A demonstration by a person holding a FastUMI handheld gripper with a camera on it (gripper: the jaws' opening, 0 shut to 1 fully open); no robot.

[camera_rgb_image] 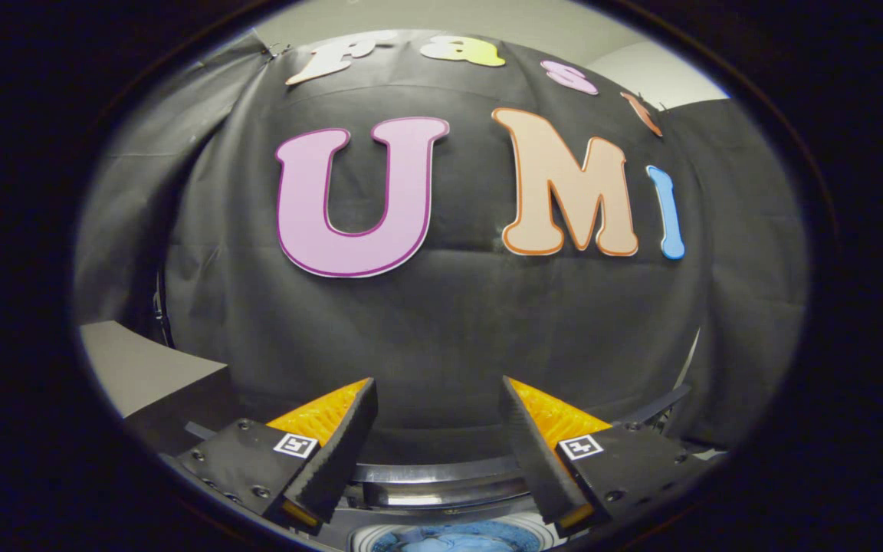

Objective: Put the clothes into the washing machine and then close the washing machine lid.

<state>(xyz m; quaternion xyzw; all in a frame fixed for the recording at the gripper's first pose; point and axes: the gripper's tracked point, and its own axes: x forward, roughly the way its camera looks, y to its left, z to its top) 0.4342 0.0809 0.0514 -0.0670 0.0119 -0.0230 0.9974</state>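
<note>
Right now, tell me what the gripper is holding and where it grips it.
Nothing is held. The gripper has its fingers spread apart with bare space between them, above the blue clothes in the washing machine.

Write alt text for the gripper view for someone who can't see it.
The gripper is open, its fingers holding nothing. Below them, blue clothes lie inside the washing machine, under its curved rim. Beyond the fingers hangs the booth's black cloth wall.
</note>
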